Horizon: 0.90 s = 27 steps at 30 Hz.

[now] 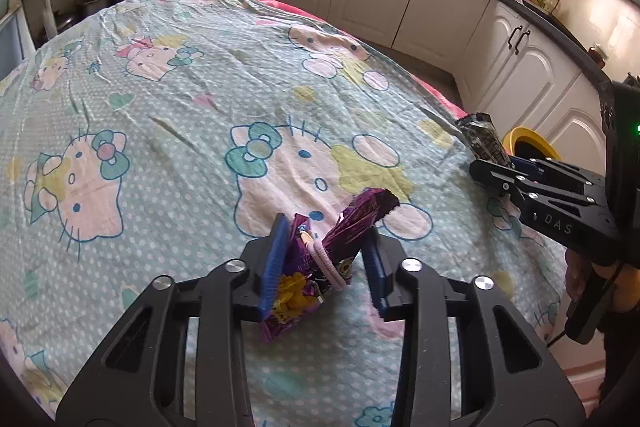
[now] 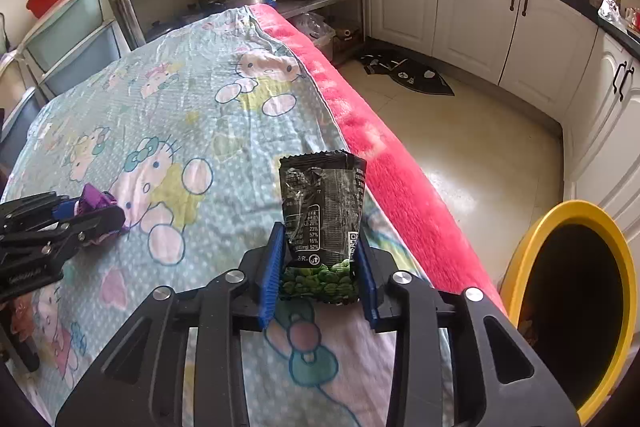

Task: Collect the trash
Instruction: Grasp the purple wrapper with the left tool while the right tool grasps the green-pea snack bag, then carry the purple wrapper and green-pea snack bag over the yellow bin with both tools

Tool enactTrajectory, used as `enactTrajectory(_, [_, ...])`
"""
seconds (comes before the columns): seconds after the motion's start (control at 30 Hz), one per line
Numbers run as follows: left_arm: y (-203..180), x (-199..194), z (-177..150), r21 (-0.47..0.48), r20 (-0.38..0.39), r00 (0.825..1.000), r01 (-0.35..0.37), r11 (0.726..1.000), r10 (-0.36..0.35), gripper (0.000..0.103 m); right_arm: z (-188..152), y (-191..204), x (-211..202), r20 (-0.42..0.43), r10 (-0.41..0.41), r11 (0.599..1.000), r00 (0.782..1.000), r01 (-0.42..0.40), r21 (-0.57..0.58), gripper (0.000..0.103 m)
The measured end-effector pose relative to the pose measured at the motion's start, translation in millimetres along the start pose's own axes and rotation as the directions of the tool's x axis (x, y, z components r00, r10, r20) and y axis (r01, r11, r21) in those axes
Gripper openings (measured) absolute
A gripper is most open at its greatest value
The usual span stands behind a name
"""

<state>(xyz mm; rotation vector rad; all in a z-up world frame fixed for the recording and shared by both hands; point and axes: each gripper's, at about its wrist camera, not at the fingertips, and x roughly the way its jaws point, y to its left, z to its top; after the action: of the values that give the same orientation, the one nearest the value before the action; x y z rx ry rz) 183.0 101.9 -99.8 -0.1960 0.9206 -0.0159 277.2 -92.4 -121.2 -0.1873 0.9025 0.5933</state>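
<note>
Altogether two wrappers, one purple wrapper (image 1: pixel 320 259) clamped in the left gripper (image 1: pixel 324 267) at lower centre, one black pea packet (image 2: pixel 324 223) clamped in the right gripper (image 2: pixel 322 275), one yellow bin (image 2: pixel 624 267) lower right, both over one cartoon-print cloth (image 1: pixel 180 99).

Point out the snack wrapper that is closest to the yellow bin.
The black green-pea wrapper in the right claw, beside the yellow bin; the purple wrapper lies farther left.

The yellow bin (image 2: pixel 520 267) is cut off by the picture's edge.
</note>
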Motion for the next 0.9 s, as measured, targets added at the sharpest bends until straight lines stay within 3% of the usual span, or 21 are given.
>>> enactTrajectory(0.1, [-4.8, -4.6, 0.2, 0.0, 0.01, 1.0, 0.015, 1.0, -0.015, 0.019, -5.5, -1.9, -10.3, 0.013, 0.004, 1.0, 1.0, -0.004, 0.006, 0.03])
enactTrajectory(0.47, [-55.0, -29.4, 12.8, 0.071, 0.068, 0.994, 0.086, 0.994, -0.091, 0.017, -22.1, -18.5, -68.4, 0.103, -0.005, 0.999, 0.995, 0.0, 0.046, 0.03])
enactTrajectory(0.9, [-129.2, -40.8, 34.9, 0.18, 0.107, 0.979, 0.153, 0.972, -0.174, 0.017, -41.1, -67.9, -143.8, 0.213, -0.107, 0.988, 0.971, 0.08, 0.134, 0.03])
